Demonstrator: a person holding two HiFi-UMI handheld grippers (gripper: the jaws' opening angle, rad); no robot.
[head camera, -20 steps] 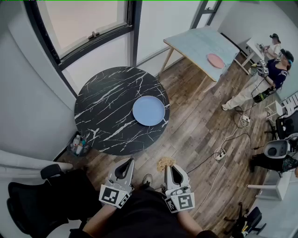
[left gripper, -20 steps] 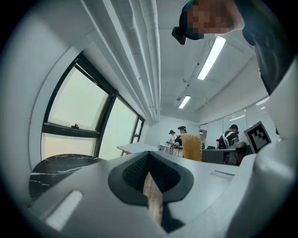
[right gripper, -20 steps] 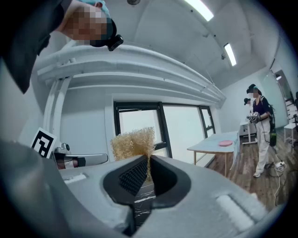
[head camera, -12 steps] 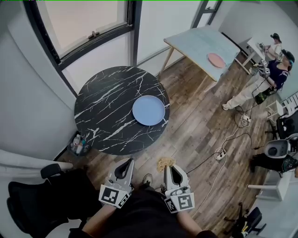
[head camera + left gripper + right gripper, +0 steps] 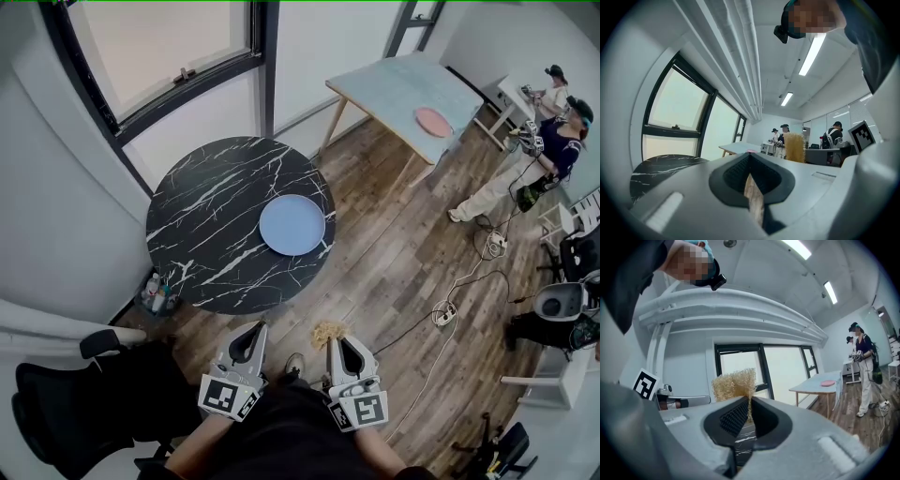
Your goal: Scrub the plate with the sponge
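Note:
A pale blue plate (image 5: 292, 225) lies on the right side of a round black marble table (image 5: 206, 230). Both grippers are held low in front of me, well short of the table. My right gripper (image 5: 332, 341) is shut on a tan fibrous sponge (image 5: 327, 331), which sticks up beyond its closed jaws (image 5: 734, 386). My left gripper (image 5: 249, 330) is shut with nothing in it; its jaws meet in the left gripper view (image 5: 749, 165), where the sponge (image 5: 794, 146) shows to the right.
A light rectangular table (image 5: 403, 89) with a pink plate (image 5: 433, 122) stands at the back right. Two people (image 5: 553, 131) stand at the far right. Cables (image 5: 459, 300) trail over the wooden floor. A black chair (image 5: 66, 403) sits at my left.
The view has shifted slightly, so the table and plate sit a little further left. Both grippers keep their pose and grip.

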